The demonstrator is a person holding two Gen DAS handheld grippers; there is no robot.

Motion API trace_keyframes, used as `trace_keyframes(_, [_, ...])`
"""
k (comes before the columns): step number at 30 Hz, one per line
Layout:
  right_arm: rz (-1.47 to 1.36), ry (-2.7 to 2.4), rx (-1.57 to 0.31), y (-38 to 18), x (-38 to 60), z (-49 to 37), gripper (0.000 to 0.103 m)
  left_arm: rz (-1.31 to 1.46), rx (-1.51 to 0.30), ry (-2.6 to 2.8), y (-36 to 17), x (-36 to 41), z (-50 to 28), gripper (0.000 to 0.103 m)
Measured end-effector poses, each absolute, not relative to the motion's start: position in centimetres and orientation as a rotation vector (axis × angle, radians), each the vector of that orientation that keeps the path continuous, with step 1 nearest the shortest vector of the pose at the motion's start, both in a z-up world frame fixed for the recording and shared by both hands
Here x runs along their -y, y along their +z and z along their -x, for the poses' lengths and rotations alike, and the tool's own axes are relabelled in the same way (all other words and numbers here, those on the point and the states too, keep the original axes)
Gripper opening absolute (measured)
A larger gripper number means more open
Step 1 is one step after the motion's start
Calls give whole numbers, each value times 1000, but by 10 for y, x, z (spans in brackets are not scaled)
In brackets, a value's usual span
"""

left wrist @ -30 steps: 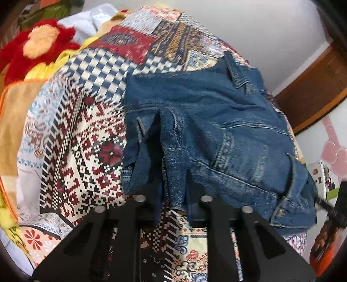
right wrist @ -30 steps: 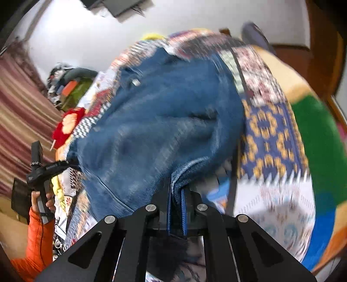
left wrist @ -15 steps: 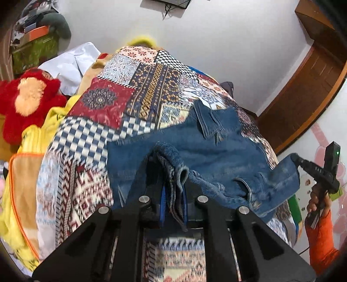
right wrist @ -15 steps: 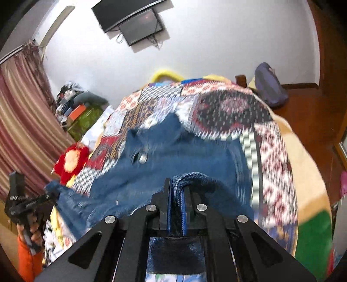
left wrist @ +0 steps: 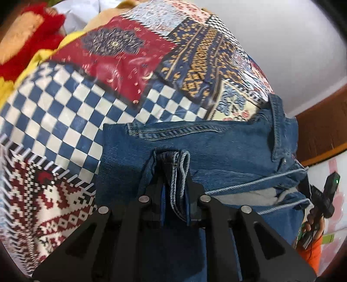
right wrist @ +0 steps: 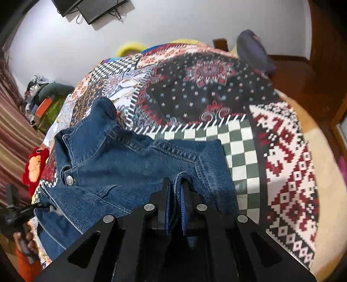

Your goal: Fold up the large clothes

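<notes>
A blue denim jacket lies on a patchwork bedspread. It also shows in the right wrist view, collar at the upper left. My left gripper is shut on a bunched fold of the jacket's hem. My right gripper is shut on another fold of the jacket's hem. Both hold the lower part of the jacket doubled up over the upper part. The other gripper and an orange-sleeved hand show at each view's edge.
A red and orange plush toy lies at the bed's left side, also seen in the right wrist view. A dark bag and wooden furniture stand at the far right. A screen hangs on the wall.
Both grippers have carried the jacket's hem up and forward over the jacket, doubling it. The views have dropped closer to the bed.
</notes>
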State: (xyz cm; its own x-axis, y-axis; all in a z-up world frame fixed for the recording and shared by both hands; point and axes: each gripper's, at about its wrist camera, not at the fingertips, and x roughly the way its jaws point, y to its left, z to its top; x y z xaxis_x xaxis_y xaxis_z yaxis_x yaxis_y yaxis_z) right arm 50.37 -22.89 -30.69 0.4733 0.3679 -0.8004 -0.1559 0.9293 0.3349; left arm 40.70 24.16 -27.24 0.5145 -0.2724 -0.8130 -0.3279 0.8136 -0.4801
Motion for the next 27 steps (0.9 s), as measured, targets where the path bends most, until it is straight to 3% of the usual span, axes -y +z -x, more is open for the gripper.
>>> trace_keyframes(7, [-239,401,-1007,-280,251,-499,5,600,-1050,91,-267,-245,-405,22])
trace_keyframes(9, [-195,424,-963,-265,252,-489,5,511,-1046,177,-260,-243,-408,32])
trace_keyframes(10, [-161,418,-950,-260,251,-485,5,431,-1037,252,-254,-241,-409,44])
trace_keyframes(11, [-108,372,-932,-254,249,-479,5,371,-1027,308,-248,-241,-409,49])
trace_keyframes(14, [103,112,-821,-233,262,-462,5,289,-1047,313,-235,-239,-409,49])
trace_keyframes(18, [1,146,-859,-218,292,-443,5,187,-1032,273,-209,-227,-395,51])
trace_keyframes(23, [10,236,-898,-218,284,-411,5,183,-968,236,-181,-217,-361,90])
trace_keyframes(27, [5,348,-941,-233,256,-390,5,216,-1009,182,-185,-206,-352,93])
